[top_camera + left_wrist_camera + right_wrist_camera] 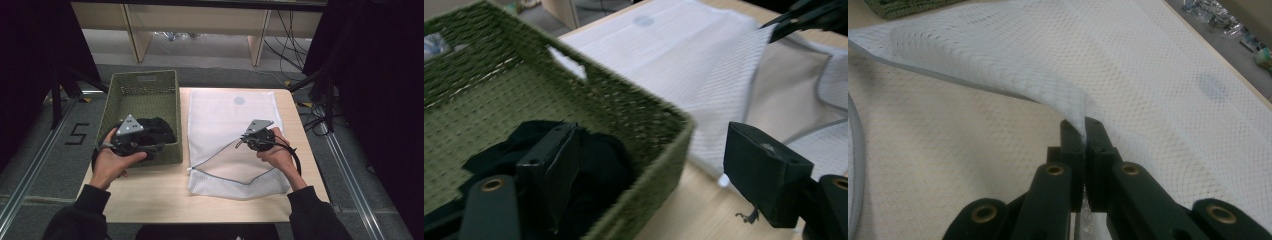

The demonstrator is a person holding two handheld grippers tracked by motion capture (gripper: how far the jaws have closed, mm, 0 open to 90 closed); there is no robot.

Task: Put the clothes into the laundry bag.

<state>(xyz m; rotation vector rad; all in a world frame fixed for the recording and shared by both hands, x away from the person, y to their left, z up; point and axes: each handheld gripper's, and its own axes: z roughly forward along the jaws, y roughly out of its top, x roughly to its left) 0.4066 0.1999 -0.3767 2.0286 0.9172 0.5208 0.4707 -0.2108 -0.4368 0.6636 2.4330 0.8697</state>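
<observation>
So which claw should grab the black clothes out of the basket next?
Probably the left claw. It hangs open right over the black clothes in the green basket. The right claw is busy, pinched shut on the white mesh bag, lifting its flap.

Basket [142, 100] sits on bench [150, 192], left side; garment [157, 129] lies in it. Mesh bag [220, 120] lies just right of basket.

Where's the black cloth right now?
In the high view the black cloth lies inside the green basket at the table's left, under the left claw, beside the white mesh bag.
</observation>
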